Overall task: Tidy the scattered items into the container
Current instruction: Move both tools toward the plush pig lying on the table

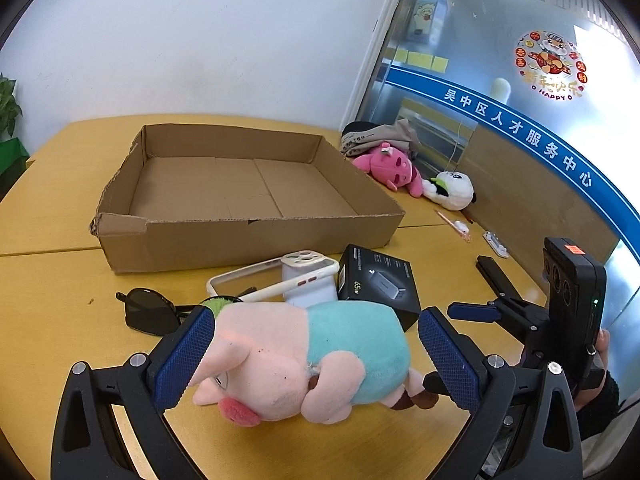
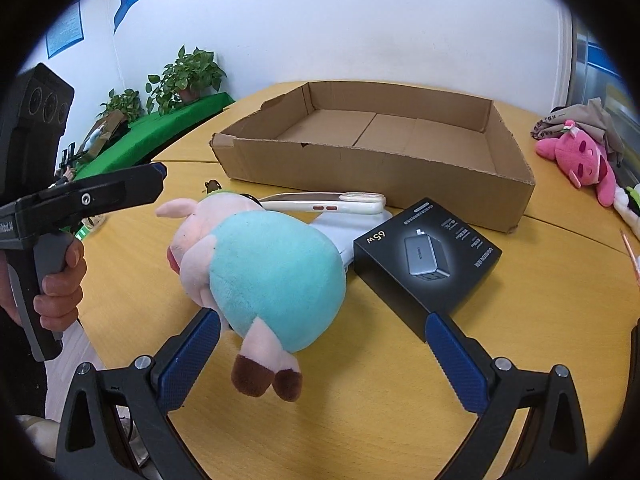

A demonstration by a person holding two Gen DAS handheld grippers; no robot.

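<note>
A pink pig plush in a teal shirt (image 1: 304,356) lies on the yellow table between the open fingers of my left gripper (image 1: 316,344); the pads stand beside its head and rear. In the right wrist view the pig (image 2: 264,272) lies ahead of my open right gripper (image 2: 324,332), its feet between the fingers. The empty cardboard box (image 1: 240,236) stands behind. A black charger box (image 1: 378,284), a phone case (image 1: 276,276) on a white block and sunglasses (image 1: 150,310) lie between pig and box.
A pink plush (image 1: 394,168), a panda plush (image 1: 452,190), a folded cloth (image 1: 376,136) and small items lie at the far right by the glass wall. Potted plants (image 2: 184,76) stand on a green shelf at the left. The table (image 2: 384,392) is yellow wood.
</note>
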